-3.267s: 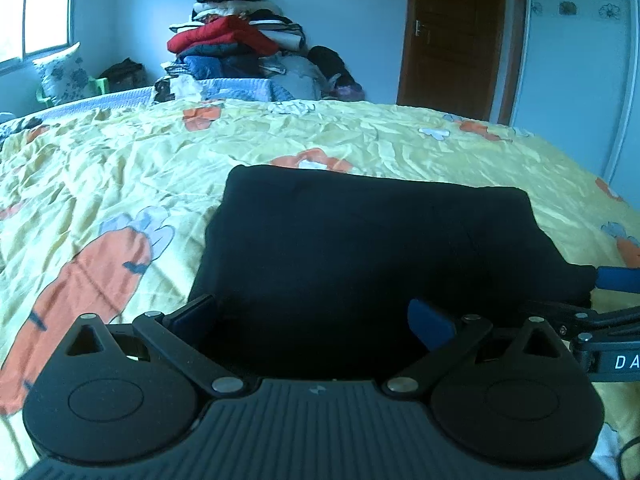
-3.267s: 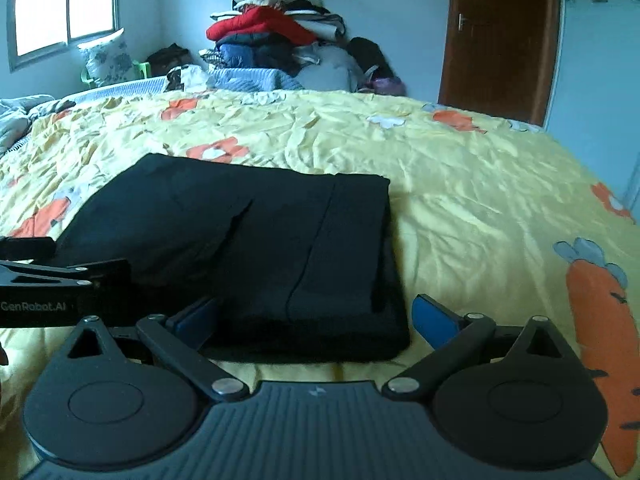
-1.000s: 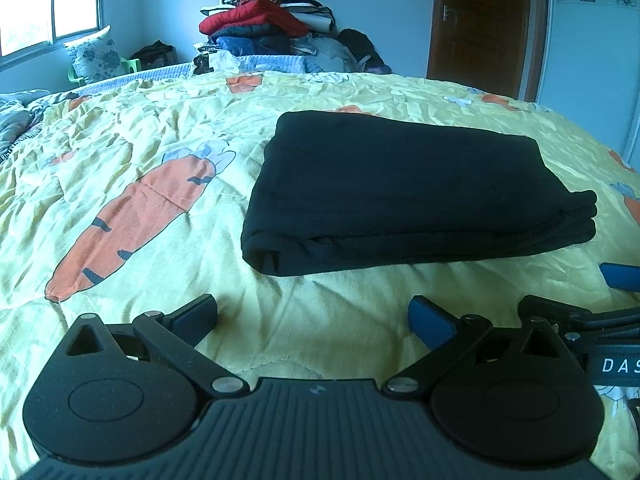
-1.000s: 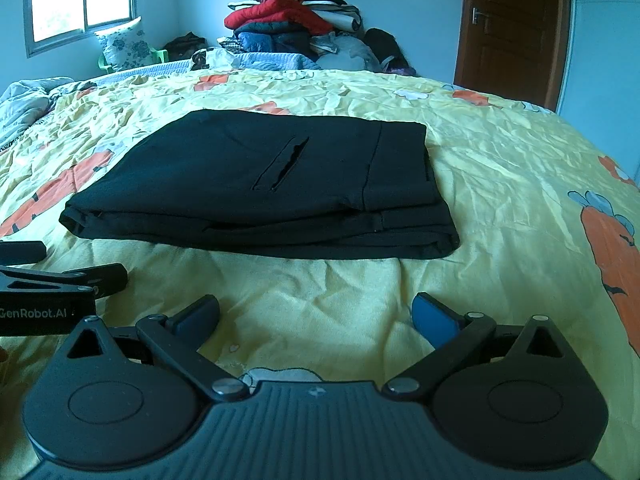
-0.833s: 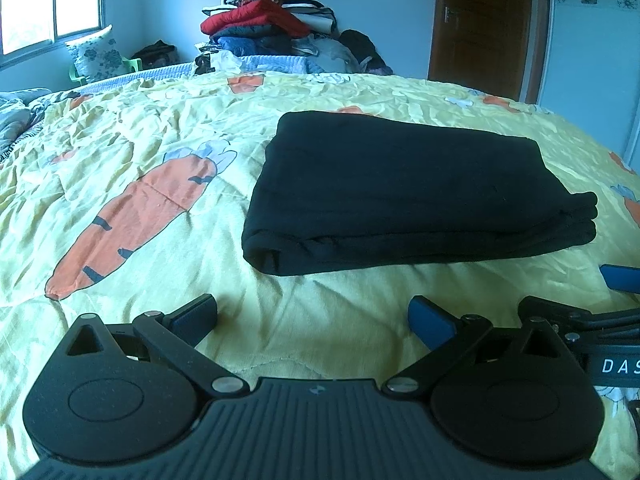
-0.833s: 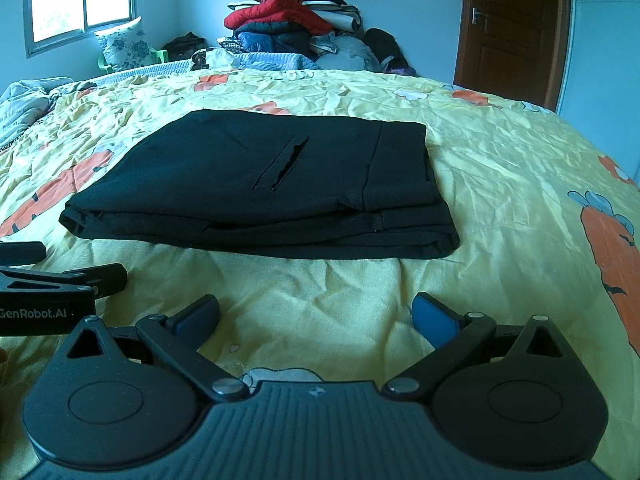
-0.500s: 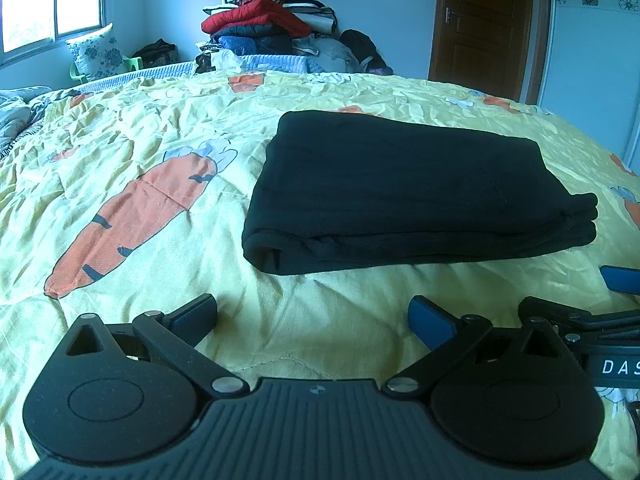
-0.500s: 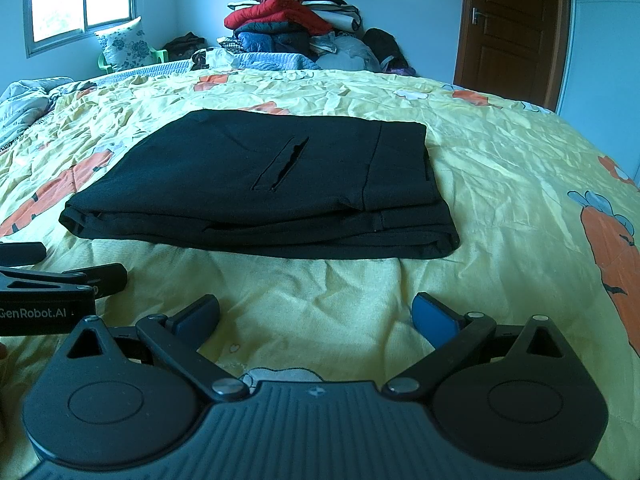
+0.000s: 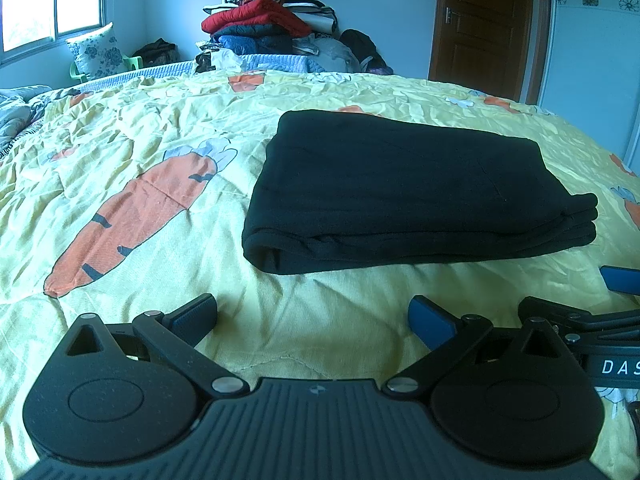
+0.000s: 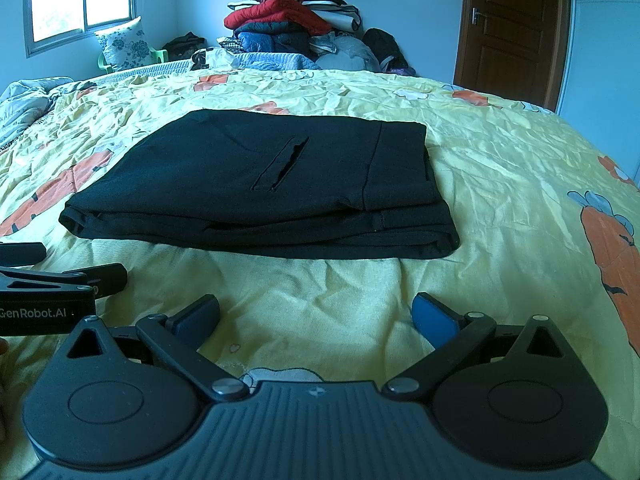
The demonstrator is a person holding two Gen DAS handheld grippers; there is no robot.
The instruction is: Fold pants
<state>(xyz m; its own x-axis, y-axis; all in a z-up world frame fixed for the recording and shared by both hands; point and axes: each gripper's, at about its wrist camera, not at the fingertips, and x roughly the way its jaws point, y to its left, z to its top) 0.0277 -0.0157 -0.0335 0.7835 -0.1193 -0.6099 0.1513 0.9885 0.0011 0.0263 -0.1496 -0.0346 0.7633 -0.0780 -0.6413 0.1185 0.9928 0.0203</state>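
Note:
The black pants lie folded in a flat rectangular stack on the yellow carrot-print bedspread. In the right wrist view the pants show a slit pocket on top. My left gripper is open and empty, hovering over the bedspread a short way in front of the stack's near edge. My right gripper is open and empty, also short of the stack. Each gripper shows at the edge of the other's view, the right one and the left one.
A tall pile of clothes stands beyond the far edge of the bed. A brown door is at the back right, a window and a floral pillow at the back left. Rumpled bedding lies at far left.
Since 3.3 s ago both grippers have pulled back off the pants, which now lie free on the bed. Over the last second nothing has visibly moved.

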